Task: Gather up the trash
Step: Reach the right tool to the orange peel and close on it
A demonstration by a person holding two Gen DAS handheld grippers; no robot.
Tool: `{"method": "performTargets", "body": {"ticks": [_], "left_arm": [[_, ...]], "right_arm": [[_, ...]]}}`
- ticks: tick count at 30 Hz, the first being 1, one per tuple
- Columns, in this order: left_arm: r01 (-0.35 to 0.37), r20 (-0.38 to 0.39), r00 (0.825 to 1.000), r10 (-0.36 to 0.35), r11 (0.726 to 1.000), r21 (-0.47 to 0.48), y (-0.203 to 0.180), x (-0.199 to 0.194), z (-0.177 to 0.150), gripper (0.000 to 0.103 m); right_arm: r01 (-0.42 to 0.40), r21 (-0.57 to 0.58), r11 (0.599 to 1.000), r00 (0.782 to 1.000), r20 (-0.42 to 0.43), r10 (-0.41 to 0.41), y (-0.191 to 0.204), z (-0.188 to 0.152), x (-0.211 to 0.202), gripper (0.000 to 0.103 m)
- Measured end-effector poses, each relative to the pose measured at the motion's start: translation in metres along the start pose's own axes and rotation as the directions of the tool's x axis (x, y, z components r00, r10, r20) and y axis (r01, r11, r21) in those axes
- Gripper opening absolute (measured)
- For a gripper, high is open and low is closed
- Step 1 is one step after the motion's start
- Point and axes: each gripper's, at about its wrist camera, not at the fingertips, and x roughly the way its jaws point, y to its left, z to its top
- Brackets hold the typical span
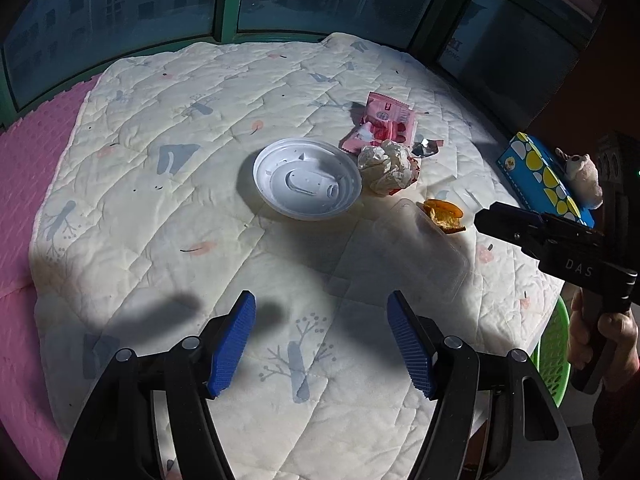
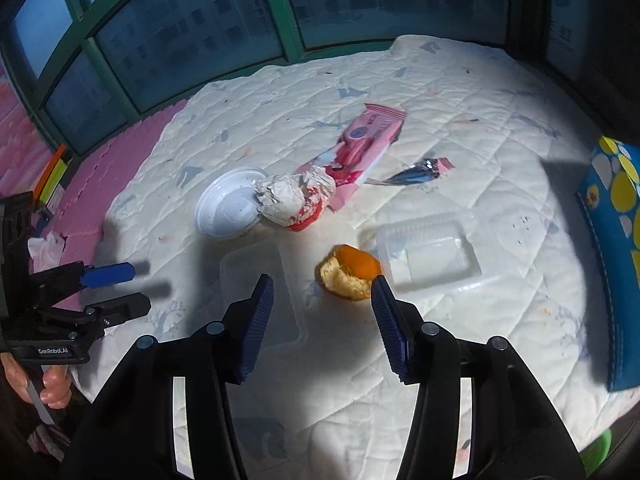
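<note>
Trash lies on a cream quilt (image 1: 160,208): a white plastic lid (image 1: 308,178) (image 2: 228,210), a crumpled paper ball (image 1: 386,166) (image 2: 292,200), pink wrappers (image 1: 386,120) (image 2: 360,144), a foil scrap (image 2: 420,174), an orange peel (image 1: 444,214) (image 2: 350,274) and two clear plastic trays (image 2: 430,256) (image 2: 264,292). My right gripper (image 2: 322,300) is open, its pads apart over the quilt. The peel sits just beyond its right fingertip, untouched. My left gripper (image 1: 322,340) hangs open over bare quilt, well short of the lid.
A blue box with yellow spots (image 1: 544,178) and a small plush toy (image 1: 582,172) stand at the quilt's right edge. Below that edge is a green basket (image 1: 554,352). Pink foam mat (image 1: 24,160) borders the left; windows close the far side.
</note>
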Motion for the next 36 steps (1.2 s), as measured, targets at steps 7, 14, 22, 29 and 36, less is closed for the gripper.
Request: {"method": "performTargets", "body": {"ticks": [7, 14, 22, 29, 36], "left_arm": [[-0.002, -0.022, 1.0, 0.001, 0.999, -0.043, 0.01, 0.01, 0.002, 0.066], [-0.011, -0.035, 0.999, 0.009, 0.998, -0.055, 0.011, 0.018, 0.004, 0.066], [0.004, -0.036, 0.999, -0.006, 0.999, -0.05, 0.005, 0.02, 0.007, 0.066], [0.004, -0.036, 0.999, -0.006, 0.998, -0.056, 0.005, 0.02, 0.007, 0.066], [0.007, -0.036, 0.999, -0.01, 0.998, -0.063, 0.008, 0.02, 0.006, 0.066]], "right_arm": [[-0.054, -0.094, 0.994, 0.997, -0.063, 0.049, 0.002, 0.017, 0.033, 0.052], [-0.049, -0.108, 0.993, 0.995, -0.091, 0.04, -0.007, 0.024, 0.051, 0.052], [-0.042, -0.146, 0.988, 0.992, -0.126, 0.024, -0.013, 0.02, 0.048, 0.052], [0.008, -0.192, 0.981, 0.989, -0.143, -0.036, -0.014, 0.017, 0.048, 0.052], [0.048, -0.22, 0.974, 0.985, -0.152, -0.082, -0.011, 0.012, 0.053, 0.05]]}}
